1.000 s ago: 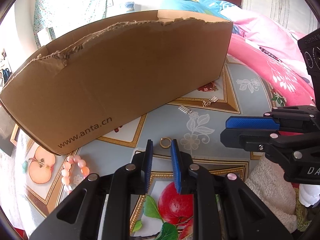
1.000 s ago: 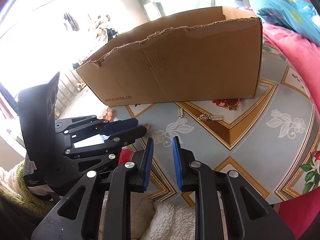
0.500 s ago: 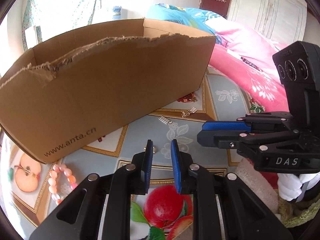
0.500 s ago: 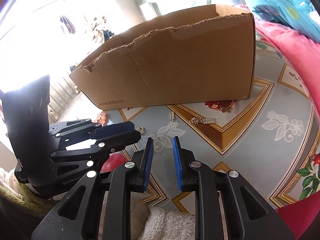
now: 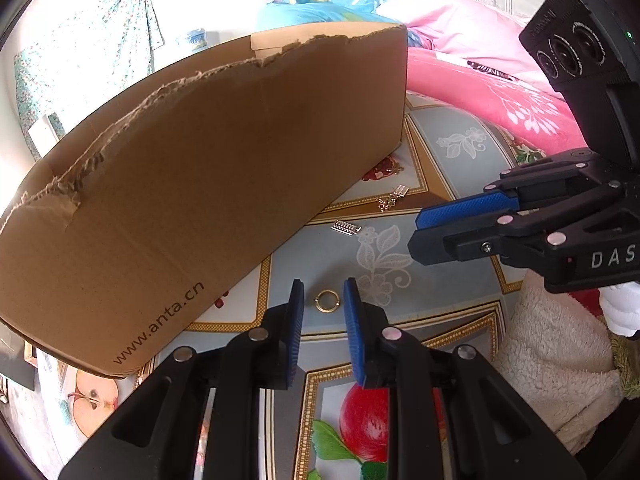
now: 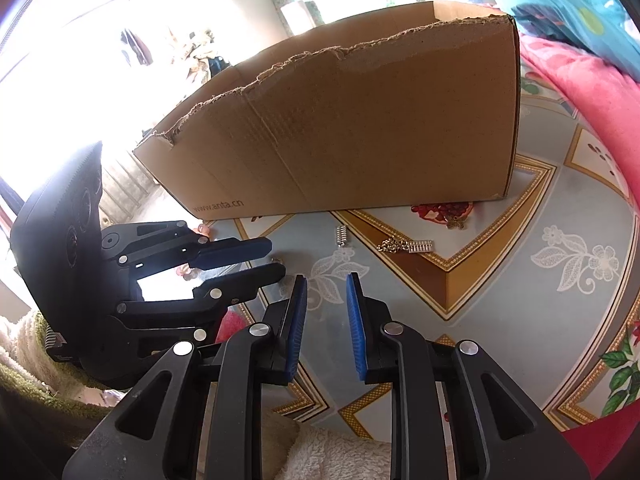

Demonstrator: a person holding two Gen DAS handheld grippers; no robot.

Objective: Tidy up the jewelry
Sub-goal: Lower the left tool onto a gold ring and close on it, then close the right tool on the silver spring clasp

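A gold ring (image 5: 327,301) lies on the patterned tablecloth just ahead of my left gripper (image 5: 322,298), which is open and empty with a jaw on either side of it. A small silver clasp (image 5: 346,227) and a silver chain piece (image 5: 393,197) lie further ahead; both also show in the right wrist view, the clasp (image 6: 341,236) and the chain (image 6: 406,246). A torn cardboard box (image 5: 208,184) stands behind them. My right gripper (image 6: 325,292) is open and empty above the table, right of the left gripper (image 6: 256,260).
A small bronze butterfly charm (image 6: 457,222) lies by the box's right corner. Pink beads (image 6: 202,229) peek out behind the left gripper. Pink bedding (image 5: 500,92) borders the table on the right. A fluffy white towel (image 5: 556,360) lies at the near edge.
My left gripper has moved forward and lower, so the gold ring now sits between its open fingertips. The right gripper has shifted slightly toward the box.
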